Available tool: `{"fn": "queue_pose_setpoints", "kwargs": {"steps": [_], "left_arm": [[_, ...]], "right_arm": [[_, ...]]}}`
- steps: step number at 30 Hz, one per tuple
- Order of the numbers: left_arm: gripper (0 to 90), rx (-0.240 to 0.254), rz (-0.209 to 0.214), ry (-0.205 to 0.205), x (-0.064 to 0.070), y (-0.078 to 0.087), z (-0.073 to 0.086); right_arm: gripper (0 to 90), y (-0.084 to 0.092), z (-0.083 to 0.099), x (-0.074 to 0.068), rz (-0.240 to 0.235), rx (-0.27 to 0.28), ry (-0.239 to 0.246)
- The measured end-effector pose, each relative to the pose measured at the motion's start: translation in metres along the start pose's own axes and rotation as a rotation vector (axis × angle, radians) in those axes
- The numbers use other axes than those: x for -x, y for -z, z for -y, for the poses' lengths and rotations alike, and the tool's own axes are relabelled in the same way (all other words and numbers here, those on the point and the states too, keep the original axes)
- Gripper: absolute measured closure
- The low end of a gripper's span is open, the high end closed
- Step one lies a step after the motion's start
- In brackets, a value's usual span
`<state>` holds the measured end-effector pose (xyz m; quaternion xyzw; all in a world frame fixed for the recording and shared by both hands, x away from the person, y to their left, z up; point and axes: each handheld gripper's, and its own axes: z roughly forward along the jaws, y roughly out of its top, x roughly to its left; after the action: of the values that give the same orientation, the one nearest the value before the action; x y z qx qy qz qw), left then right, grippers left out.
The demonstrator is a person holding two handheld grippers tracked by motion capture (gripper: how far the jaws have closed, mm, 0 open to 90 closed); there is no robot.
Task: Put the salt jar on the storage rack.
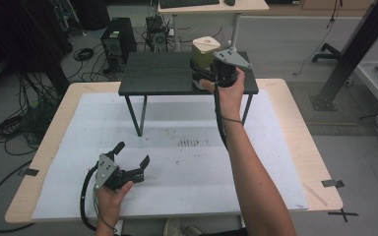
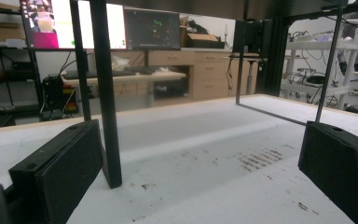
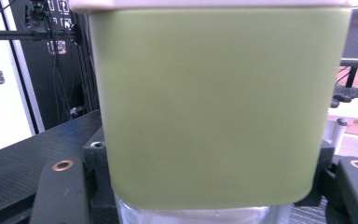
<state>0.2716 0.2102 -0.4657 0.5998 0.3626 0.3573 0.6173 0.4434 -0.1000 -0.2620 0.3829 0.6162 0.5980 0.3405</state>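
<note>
An olive-green container with a cream lid stands at the right end of a small raised black shelf. My right gripper is shut on its lower part. In the right gripper view the green container sits between the two black fingers, with a clear band under its green wall. My left gripper rests low over the white sheet near the front left. It is open and holds nothing. In the left gripper view the left gripper faces a shelf leg.
The shelf stands on thin black legs at the back of the wooden table. Dark smudges mark the sheet's middle. A desk, a computer tower and floor cables lie beyond the table.
</note>
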Motion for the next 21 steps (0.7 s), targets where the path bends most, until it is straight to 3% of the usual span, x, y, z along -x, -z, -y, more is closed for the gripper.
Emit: {"fn": "queue_pose_setpoints", "kwargs": {"steps": [21], "left_arm": [[0.5, 0.0, 0.0, 0.0, 0.0, 0.0, 0.0]], "right_arm": [[29.6, -0.0003, 0.0006, -0.0002, 0.003, 0.005, -0.001]]}}
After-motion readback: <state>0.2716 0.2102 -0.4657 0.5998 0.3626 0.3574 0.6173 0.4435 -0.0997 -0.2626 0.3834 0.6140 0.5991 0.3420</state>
